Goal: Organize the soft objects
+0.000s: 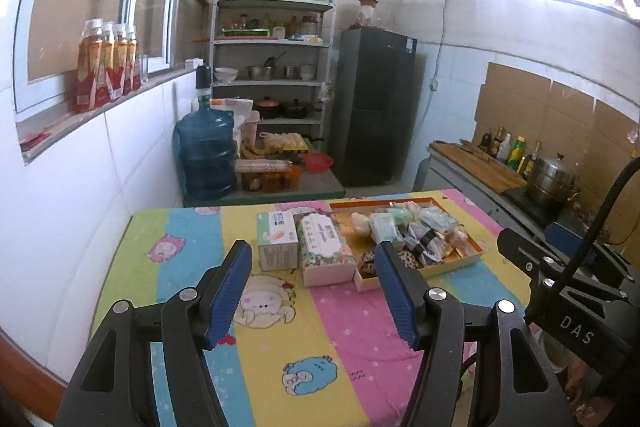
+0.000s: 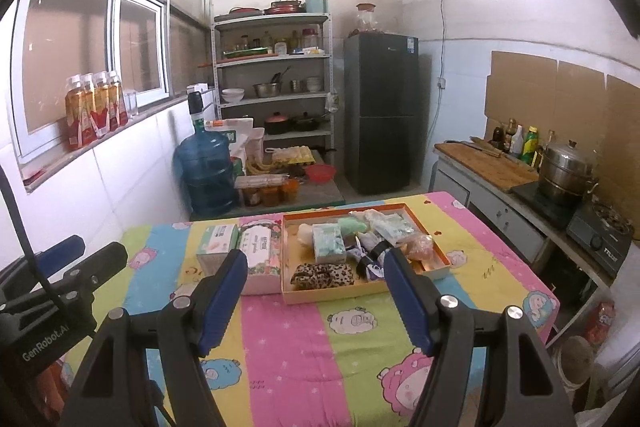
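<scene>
An orange-rimmed shallow box [image 2: 332, 297] [image 1: 456, 264] sits on the table and holds several soft items: a leopard-print pouch [image 2: 322, 275], tissue packs [image 2: 328, 243], and a black-and-white bundle [image 2: 370, 253]. Two tissue boxes stand left of it: a floral one [image 2: 260, 257] [image 1: 326, 247] and a green-white one [image 2: 216, 245] [image 1: 276, 237]. My left gripper [image 1: 316, 291] is open and empty above the near table. My right gripper [image 2: 314, 297] is open and empty, short of the box's front edge.
The table wears a striped cartoon cloth [image 2: 320, 347]. Behind it are a blue water jug [image 2: 206, 171], a metal shelf [image 2: 272, 87] and a dark fridge [image 2: 380, 115]. A counter with a steel pot [image 2: 564, 171] runs along the right.
</scene>
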`<state>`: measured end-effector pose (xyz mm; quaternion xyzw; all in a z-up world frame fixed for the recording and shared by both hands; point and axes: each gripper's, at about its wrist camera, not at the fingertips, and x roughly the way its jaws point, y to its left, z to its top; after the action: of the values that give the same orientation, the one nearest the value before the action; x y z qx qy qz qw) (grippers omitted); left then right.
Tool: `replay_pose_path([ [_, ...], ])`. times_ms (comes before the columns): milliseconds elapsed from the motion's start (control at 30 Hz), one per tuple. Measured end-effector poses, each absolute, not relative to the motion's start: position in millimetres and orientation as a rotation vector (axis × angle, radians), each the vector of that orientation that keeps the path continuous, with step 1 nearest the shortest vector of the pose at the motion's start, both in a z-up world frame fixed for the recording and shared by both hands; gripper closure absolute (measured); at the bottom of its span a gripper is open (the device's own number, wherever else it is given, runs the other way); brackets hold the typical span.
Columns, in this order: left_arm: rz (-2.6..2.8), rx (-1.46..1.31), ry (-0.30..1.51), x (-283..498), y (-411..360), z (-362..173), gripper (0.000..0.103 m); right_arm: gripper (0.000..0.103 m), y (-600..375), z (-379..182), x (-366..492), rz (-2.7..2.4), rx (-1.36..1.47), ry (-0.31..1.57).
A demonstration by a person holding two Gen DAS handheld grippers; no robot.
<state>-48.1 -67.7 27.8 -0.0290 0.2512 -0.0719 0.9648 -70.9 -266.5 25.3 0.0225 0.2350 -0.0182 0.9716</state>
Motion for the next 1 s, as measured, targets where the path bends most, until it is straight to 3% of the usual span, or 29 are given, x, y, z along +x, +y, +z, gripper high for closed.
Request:
replay_pose_path([
  [1000, -0.146, -0.042, 0.523, -62.0, -79.3, 25.9, 0.037, 0.033, -272.3, 22.6, -90.9, -0.046, 0.057, 0.476],
])
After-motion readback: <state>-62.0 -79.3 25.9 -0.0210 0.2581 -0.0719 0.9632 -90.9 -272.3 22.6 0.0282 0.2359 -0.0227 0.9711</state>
